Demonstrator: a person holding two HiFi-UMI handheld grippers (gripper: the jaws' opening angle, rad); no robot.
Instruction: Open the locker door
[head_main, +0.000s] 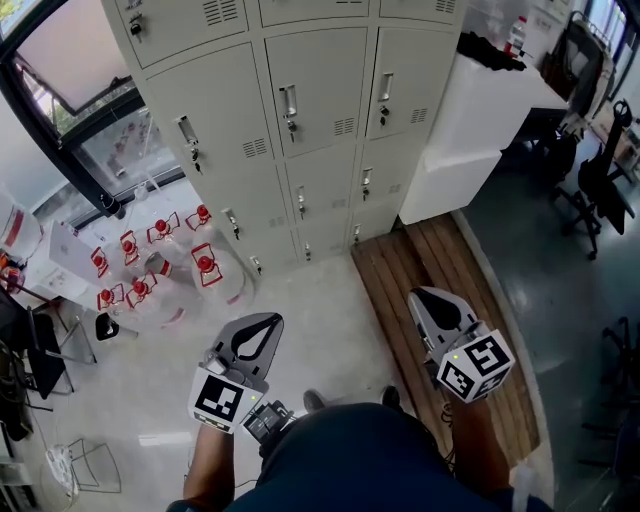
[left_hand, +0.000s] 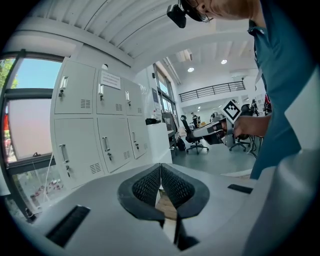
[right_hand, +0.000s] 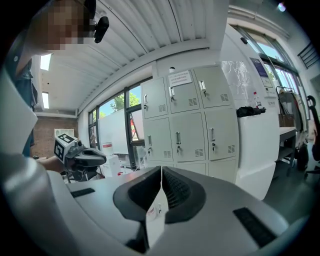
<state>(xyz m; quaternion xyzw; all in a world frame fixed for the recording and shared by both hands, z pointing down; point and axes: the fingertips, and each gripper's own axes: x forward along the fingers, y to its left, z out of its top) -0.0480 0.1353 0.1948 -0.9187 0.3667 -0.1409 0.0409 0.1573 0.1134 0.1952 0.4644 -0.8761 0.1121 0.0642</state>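
A bank of pale grey lockers (head_main: 318, 85) stands ahead with every door closed; each door has a metal handle and a lock. Both grippers are held low, well short of the lockers, and touch nothing. My left gripper (head_main: 270, 321) is shut and empty, pointing toward the lower left doors. My right gripper (head_main: 421, 294) is also shut and empty, over the wooden strip. In the left gripper view the jaws (left_hand: 160, 165) meet and the lockers (left_hand: 115, 142) lie to the left. The right gripper view shows closed jaws (right_hand: 161, 169) and the lockers (right_hand: 187, 135) straight ahead.
Several clear water jugs with red caps (head_main: 150, 260) crowd the floor left of the lockers, under a window (head_main: 60, 130). A white cabinet (head_main: 480, 120) juts out on the right. A wooden platform (head_main: 440, 270) runs along the floor. Office chairs (head_main: 590, 190) stand far right.
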